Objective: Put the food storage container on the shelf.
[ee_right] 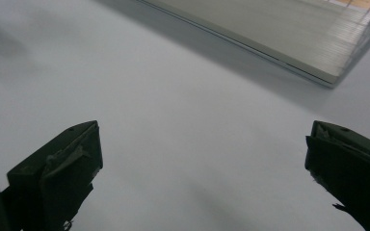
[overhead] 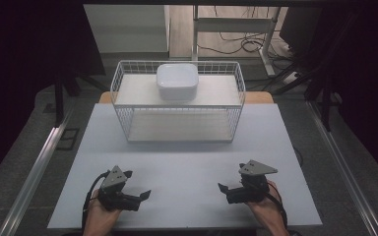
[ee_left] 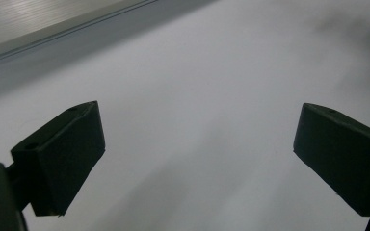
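White and square with rounded corners, a lidded container (overhead: 177,81) sits on the top shelf of a wire rack (overhead: 123,115) at the table's (overhead: 187,162) far edge, near the shelf's back rim. Both tools rest close to the near edge, well apart from it: the left gripper (overhead: 139,194) by the near-left corner, the right gripper (overhead: 225,187) by the near-right, each with jaws spread wide and holding nothing. By appearances the work has not begun; reaching, grasping and moving the container all remain.
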Demonstrator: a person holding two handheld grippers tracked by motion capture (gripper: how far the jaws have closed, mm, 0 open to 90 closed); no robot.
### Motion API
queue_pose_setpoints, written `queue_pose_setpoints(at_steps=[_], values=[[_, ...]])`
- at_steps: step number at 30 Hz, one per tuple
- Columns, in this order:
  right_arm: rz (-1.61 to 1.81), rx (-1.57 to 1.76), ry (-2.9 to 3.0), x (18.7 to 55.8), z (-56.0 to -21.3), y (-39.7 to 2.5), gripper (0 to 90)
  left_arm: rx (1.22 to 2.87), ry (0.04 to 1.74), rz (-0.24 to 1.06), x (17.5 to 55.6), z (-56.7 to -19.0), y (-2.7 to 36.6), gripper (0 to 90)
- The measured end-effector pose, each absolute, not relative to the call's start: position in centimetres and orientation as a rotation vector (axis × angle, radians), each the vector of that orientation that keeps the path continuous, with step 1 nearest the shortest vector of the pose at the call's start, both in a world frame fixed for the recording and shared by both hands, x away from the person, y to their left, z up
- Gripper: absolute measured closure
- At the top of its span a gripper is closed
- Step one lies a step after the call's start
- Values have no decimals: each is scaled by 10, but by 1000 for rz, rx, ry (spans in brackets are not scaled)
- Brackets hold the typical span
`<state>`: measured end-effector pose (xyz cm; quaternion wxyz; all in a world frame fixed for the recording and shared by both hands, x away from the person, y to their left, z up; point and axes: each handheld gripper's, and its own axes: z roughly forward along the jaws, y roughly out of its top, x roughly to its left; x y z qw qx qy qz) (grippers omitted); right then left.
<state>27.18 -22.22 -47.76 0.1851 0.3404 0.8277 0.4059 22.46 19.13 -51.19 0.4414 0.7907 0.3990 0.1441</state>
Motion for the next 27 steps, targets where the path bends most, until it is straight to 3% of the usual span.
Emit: queue_pose_setpoints(at_steps=[27], values=[[1058, 1086, 2274, 254, -488, -260, 0, 1945, 1130, 384, 193, -527, 232, 29]])
